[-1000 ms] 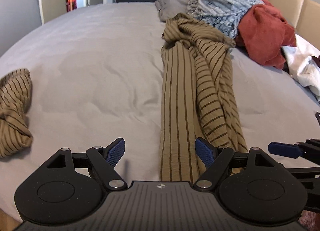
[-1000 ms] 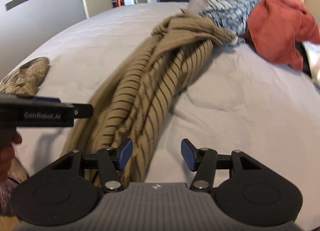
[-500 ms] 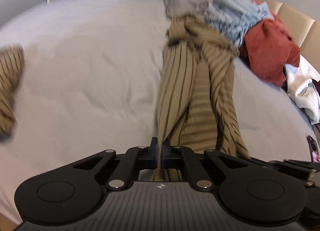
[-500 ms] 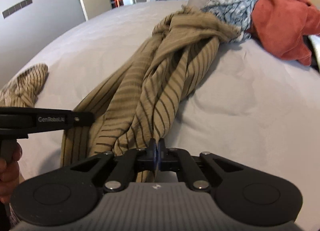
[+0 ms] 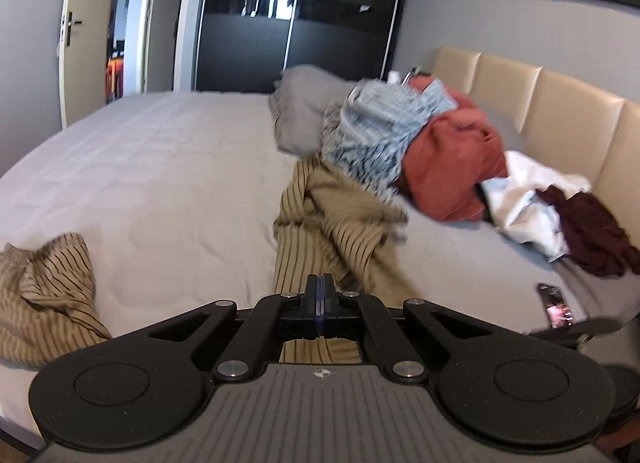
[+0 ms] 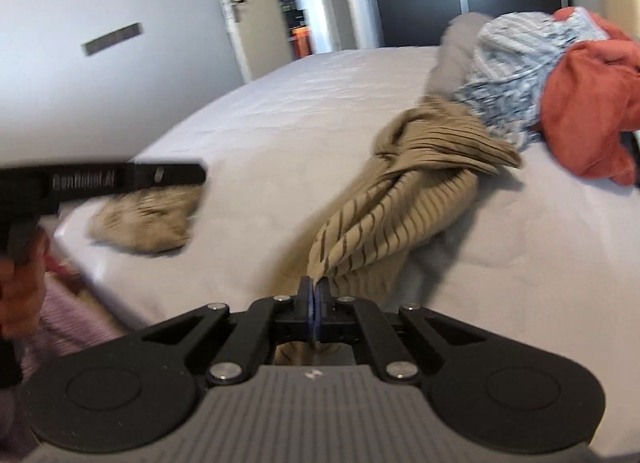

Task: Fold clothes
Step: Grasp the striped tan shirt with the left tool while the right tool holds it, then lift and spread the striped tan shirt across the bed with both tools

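A tan garment with dark stripes (image 5: pixel 332 231) stretches along the grey bed toward the pile of clothes. My left gripper (image 5: pixel 319 303) is shut on its near edge, with cloth running under the jaws. In the right wrist view the same striped garment (image 6: pixel 400 199) rises from the bed to my right gripper (image 6: pixel 313 309), which is shut on a bunched corner of it. The left gripper's body (image 6: pixel 120 179) shows at the left of that view, held by a hand (image 6: pixel 20 287).
A second striped tan piece (image 5: pixel 44 295) lies crumpled at the bed's left edge. Blue-white, rust-red, white and maroon clothes (image 5: pixel 448 155) are heaped by the beige headboard (image 5: pixel 552 111). A phone (image 5: pixel 554 305) lies on the bed at right. A grey pillow (image 5: pixel 304 111) is behind.
Both grippers went from open to shut on the striped garment's near end, then lifted it. The views tilted up and the cloth now hangs taut from the jaws.
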Action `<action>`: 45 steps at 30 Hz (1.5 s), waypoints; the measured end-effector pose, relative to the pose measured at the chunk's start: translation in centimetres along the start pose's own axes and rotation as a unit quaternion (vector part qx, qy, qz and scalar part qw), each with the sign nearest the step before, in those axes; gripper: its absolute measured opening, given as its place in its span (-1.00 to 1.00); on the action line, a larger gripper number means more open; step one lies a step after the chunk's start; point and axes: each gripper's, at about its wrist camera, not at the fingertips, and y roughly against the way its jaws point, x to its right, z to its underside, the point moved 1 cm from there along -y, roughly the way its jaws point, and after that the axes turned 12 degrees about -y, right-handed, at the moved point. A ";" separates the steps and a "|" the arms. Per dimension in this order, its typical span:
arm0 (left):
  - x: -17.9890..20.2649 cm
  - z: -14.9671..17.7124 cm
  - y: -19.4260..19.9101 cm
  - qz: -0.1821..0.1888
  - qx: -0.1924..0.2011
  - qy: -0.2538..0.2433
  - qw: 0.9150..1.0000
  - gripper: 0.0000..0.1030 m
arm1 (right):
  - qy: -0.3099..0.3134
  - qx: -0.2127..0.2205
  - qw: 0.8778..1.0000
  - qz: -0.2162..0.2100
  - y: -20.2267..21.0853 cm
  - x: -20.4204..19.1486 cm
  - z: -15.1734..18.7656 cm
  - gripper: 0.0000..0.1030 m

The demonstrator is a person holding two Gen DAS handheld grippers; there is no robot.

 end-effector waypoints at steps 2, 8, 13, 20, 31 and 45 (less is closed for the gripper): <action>-0.2 -0.1 1.3 -0.001 -0.009 -0.008 1.000 -1.00 | 0.015 -0.020 0.999 -0.022 0.7 -1.2 0.9 -0.97; -0.4 0.6 1.2 -0.013 -0.061 -0.040 0.997 -1.00 | 0.069 -0.082 0.992 -0.070 2.5 -4.2 3.5 -0.96; -0.9 0.0 -0.1 0.000 -0.087 -0.050 0.995 -0.88 | 0.099 -0.114 0.987 -0.055 2.9 -4.2 4.5 -0.87; -1.7 -2.4 -3.9 0.027 -0.112 -0.071 0.991 -0.20 | 0.112 -0.104 0.988 -0.008 3.0 -1.7 0.1 -0.72; -2.9 -2.5 -16.7 0.043 -0.140 -0.104 0.984 -0.10 | 0.110 -0.076 0.989 0.055 -5.9 4.0 -9.4 0.06; -2.0 0.6 -25.8 0.072 -0.191 -0.064 0.977 -0.23 | -0.063 -0.093 0.991 0.072 -18.8 11.7 -15.1 0.21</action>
